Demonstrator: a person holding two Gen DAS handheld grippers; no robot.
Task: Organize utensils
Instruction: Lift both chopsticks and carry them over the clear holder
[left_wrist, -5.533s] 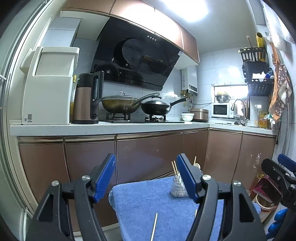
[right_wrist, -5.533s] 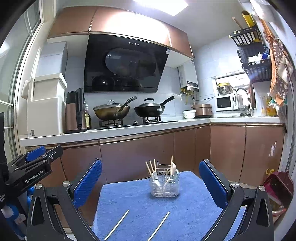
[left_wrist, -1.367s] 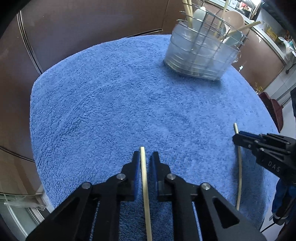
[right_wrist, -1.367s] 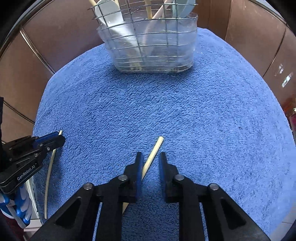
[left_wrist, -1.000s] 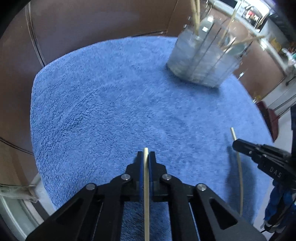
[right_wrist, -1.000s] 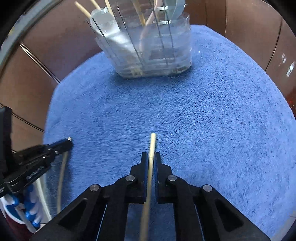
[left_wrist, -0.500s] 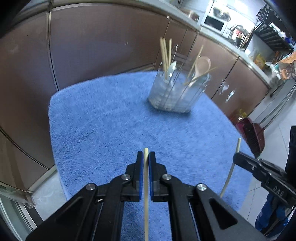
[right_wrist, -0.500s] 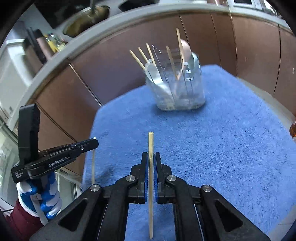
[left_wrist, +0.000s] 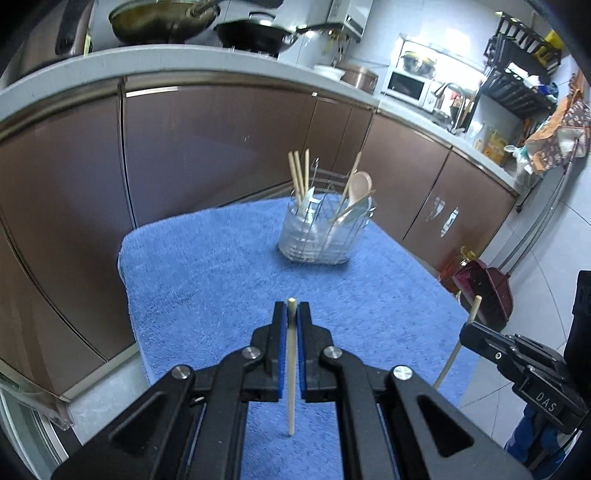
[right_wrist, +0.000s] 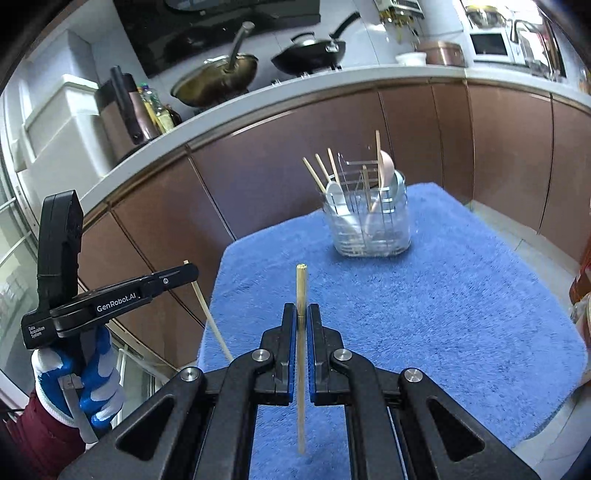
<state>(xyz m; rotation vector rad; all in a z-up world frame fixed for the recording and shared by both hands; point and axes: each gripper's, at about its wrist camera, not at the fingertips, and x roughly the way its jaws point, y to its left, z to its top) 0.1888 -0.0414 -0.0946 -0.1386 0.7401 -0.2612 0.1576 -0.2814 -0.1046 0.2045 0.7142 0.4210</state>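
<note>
My left gripper (left_wrist: 291, 308) is shut on a pale wooden chopstick (left_wrist: 291, 369) and holds it above the blue towel (left_wrist: 207, 266). My right gripper (right_wrist: 301, 310) is shut on a second chopstick (right_wrist: 301, 354), also lifted. A clear wire-framed utensil holder (left_wrist: 325, 236) with several chopsticks and spoons stands at the far side of the towel; it also shows in the right wrist view (right_wrist: 371, 225). Each gripper shows in the other's view, the right one (left_wrist: 469, 330) at the right, the left one (right_wrist: 192, 275) at the left, each with its chopstick.
Brown kitchen cabinets (left_wrist: 221, 147) and a white counter (left_wrist: 147, 66) with woks stand behind the towel-covered table. A dustpan and brush (left_wrist: 487, 291) sit on the floor to the right. The table edges drop off near both grippers.
Both grippers shut on their chopsticks on the towel, then lifted them and tilted up. The holder now sits farther away and lower in both views.
</note>
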